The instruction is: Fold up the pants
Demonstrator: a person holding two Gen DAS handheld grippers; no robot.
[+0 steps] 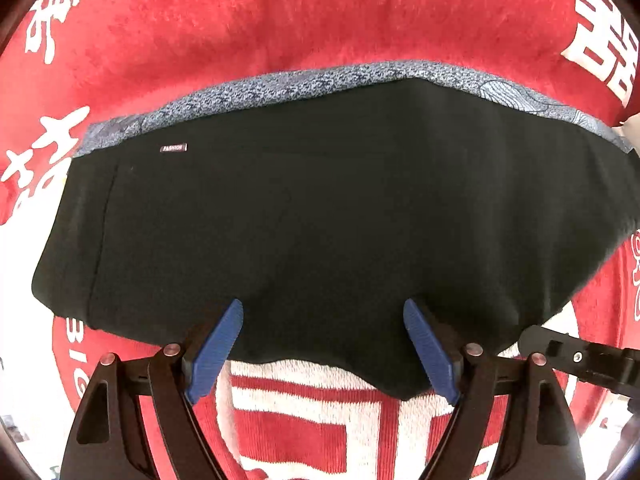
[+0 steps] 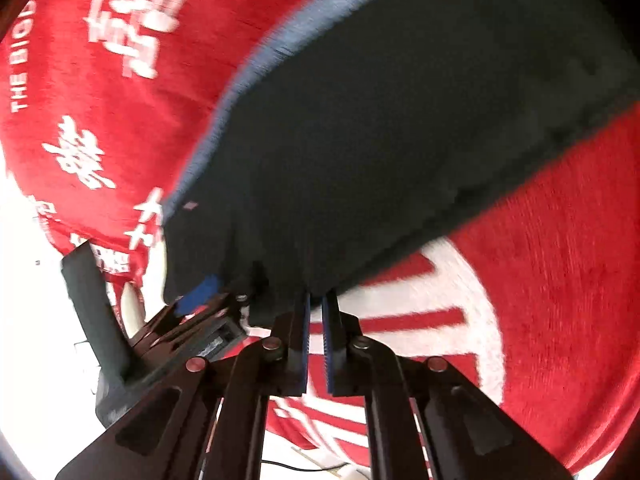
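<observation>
Black pants (image 1: 320, 208) lie folded on a red blanket, with a small "FASHION" label (image 1: 173, 148) near the left and a blue patterned cloth (image 1: 320, 76) showing along the far edge. My left gripper (image 1: 323, 308) is open, its blue pads astride the pants' near edge. The right gripper's black body (image 1: 580, 356) shows at the right. In the right wrist view, blurred by motion, my right gripper (image 2: 316, 294) is shut on the near edge of the pants (image 2: 380, 140). The left gripper (image 2: 200, 292) shows at the left.
The red blanket (image 1: 280, 12) with white characters covers the surface; it also shows in the right wrist view (image 2: 560, 260). A white circle with red stripes (image 1: 304, 412) lies under the near edge. A bright white area (image 2: 40, 320) lies beyond the blanket's left edge.
</observation>
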